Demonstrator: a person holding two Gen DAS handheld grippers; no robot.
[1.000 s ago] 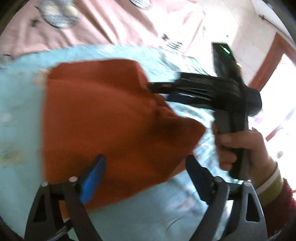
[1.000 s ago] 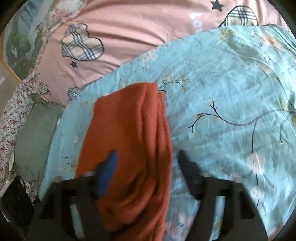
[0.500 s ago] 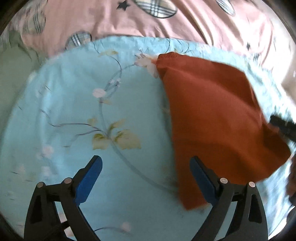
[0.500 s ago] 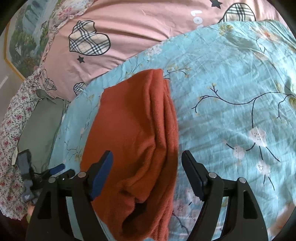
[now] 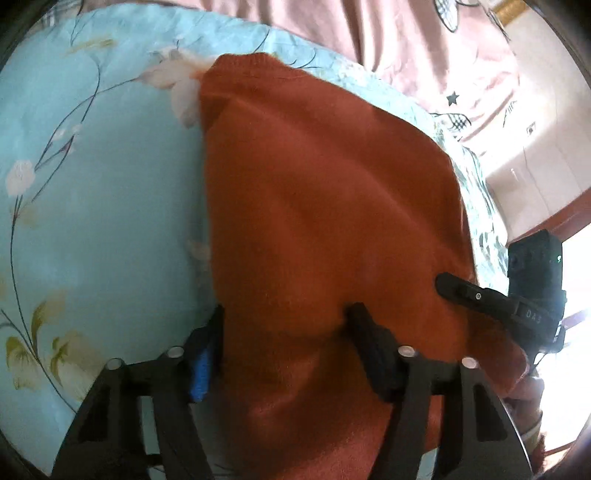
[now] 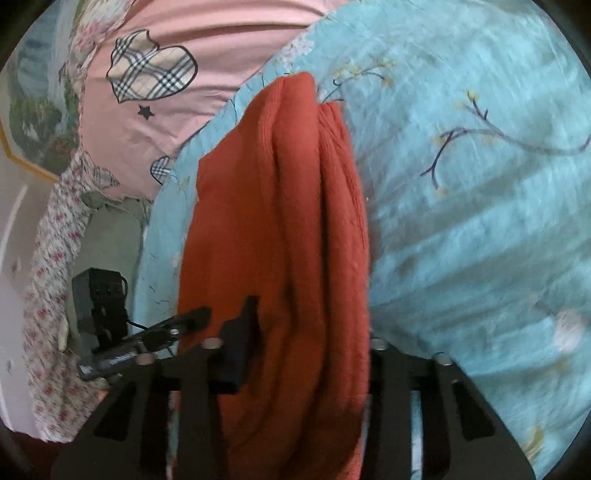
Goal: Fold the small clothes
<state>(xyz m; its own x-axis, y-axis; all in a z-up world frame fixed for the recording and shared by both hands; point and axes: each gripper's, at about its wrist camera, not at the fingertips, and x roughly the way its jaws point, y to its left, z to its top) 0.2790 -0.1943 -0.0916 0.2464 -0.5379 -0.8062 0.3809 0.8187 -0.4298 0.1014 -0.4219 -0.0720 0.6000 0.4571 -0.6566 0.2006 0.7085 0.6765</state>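
Two tongs work one rust-orange knit garment (image 5: 325, 221) that lies folded lengthwise on a bed. The left tongs (image 5: 284, 325) reach low over the garment's near end, their black fingers (image 5: 369, 339) set apart with a hump of the knit bunched between them; whether they pinch it or only straddle it, I cannot tell. To their right, the right tongs (image 5: 448, 286) come in from the side, tip resting on the cloth's right edge. From the right wrist camera, the left tongs (image 6: 184, 321) appear at the left edge of the garment (image 6: 280, 240), pointing across it. The right tongs (image 6: 310, 332) stand spread, one finger (image 6: 240, 343) on the cloth's left part, the other hidden behind the thick rolled folds; whether they grip, I cannot tell.

Beneath the garment lies a light blue floral sheet (image 6: 461, 184). Beyond it spreads a pink cover (image 6: 207, 33) with plaid hearts and small stars. At far left sit a flowered cloth (image 6: 51, 258) and a green cloth (image 6: 107, 236).
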